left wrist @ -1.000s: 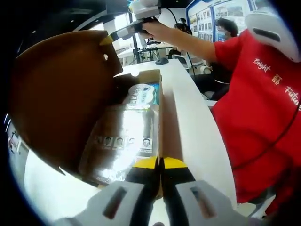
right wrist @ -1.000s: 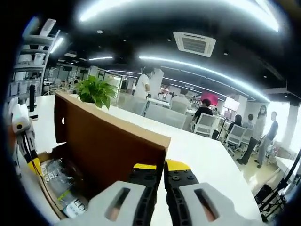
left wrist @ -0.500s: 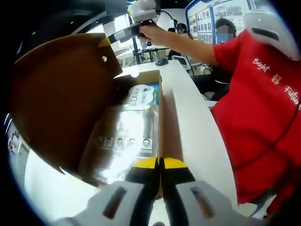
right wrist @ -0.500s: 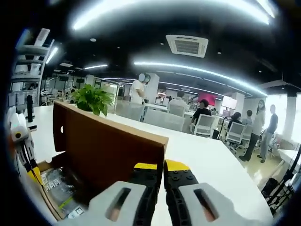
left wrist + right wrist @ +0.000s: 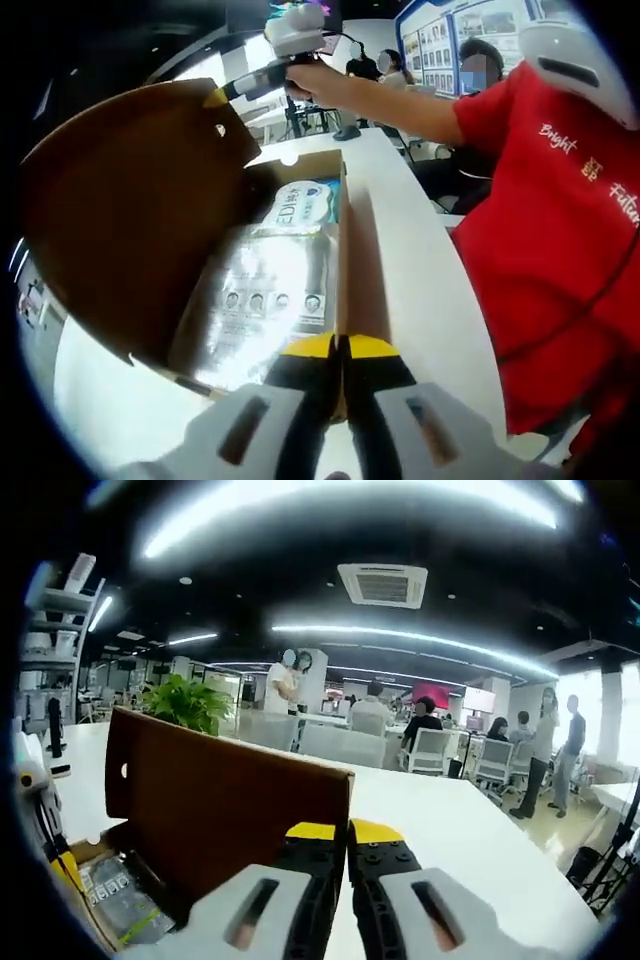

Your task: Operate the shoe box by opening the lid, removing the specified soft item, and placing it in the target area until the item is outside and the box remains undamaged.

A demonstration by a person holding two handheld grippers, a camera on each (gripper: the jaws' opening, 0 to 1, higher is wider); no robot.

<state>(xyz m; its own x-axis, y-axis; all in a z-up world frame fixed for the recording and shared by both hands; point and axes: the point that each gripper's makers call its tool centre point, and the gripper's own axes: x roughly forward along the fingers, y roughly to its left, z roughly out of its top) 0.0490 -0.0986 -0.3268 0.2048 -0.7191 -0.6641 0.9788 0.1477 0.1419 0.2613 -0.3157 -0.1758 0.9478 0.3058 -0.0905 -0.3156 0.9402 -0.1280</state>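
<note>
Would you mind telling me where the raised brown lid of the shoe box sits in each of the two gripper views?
Left gripper view: the lid stands at the left, tilted back over the open box.
Right gripper view: the lid stands at lower left, just past the right claw, which is shut on its edge.
Shared landmark: the silvery plastic packet in the box.

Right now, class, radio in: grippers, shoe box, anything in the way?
Left gripper shut on box wall. Right gripper shut on lid, lid raised. Shiny packet inside shoe box. Nothing blocking.
</note>
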